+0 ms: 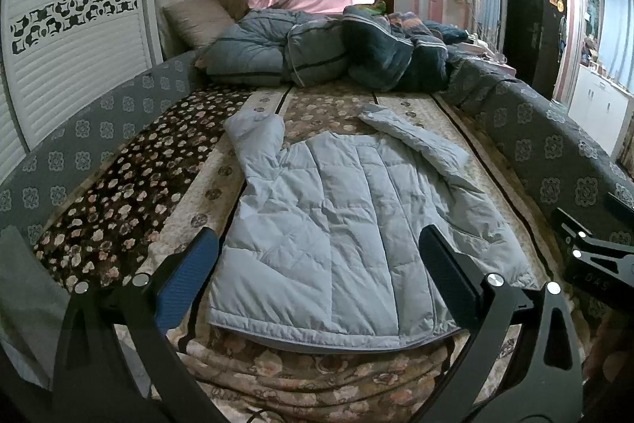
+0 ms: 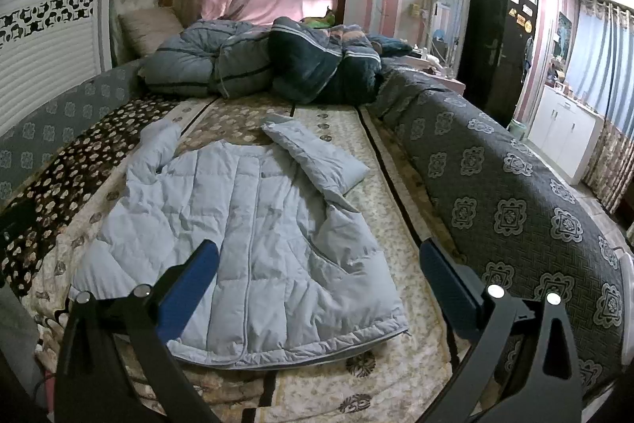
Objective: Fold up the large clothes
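A: Pale blue quilted padding, that's what the jacket [image 1: 337, 221] is, and it lies spread flat in the middle of the bed [image 1: 443, 113], hem at the near edge, collar toward the far end, where a heap of bedding [image 1: 329, 50] sits.

B: And the sleeves?

A: Both angle up and away — the left sleeve [image 1: 257, 141] toward the far left, the right sleeve [image 2: 317, 153] lying slanted on the far right, its cuff well apart from the body.

B: How will it handle, do you think?

A: Light and puffy, I'd guess. Soft, no stiffness, and the shell looks smooth, so it may slide in a shallow pinch. Padding tends to spring back, so folds likely need pressing down.

B: Where to grab?

A: At the seams — the stitched hem corners or a cuff, where the layers are thinner and a pinch can bite.

B: Are the tools on it yet?

A: No. The left gripper [image 1: 319, 274] hovers over the near hem with its jaws spread wide and nothing between them. The right gripper [image 2: 319, 284] is spread too, above the near right corner, holding nothing.
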The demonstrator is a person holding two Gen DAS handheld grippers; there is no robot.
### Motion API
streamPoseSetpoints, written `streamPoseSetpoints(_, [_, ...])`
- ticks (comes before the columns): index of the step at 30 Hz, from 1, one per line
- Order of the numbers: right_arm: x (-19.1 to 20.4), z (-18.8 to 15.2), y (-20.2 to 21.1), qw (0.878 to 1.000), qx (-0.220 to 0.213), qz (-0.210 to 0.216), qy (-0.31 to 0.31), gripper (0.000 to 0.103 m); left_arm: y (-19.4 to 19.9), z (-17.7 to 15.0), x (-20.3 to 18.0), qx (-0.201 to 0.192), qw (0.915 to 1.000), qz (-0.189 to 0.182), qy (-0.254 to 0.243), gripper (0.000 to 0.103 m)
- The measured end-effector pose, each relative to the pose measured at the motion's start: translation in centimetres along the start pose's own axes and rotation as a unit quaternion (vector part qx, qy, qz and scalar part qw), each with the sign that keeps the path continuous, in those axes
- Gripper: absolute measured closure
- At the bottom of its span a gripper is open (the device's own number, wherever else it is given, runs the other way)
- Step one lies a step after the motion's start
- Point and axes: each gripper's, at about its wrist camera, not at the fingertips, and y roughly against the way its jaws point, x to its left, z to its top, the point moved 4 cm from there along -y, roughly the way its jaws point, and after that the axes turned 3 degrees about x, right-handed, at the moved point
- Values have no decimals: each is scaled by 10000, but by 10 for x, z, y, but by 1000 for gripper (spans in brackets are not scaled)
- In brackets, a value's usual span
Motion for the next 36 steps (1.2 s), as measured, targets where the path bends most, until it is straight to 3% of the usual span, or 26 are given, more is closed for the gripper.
streamPoseSetpoints(36, [4, 2, 4, 10000, -66, -5, 33, 2, 15, 6, -1, -287, 9995, -81, 40, 3])
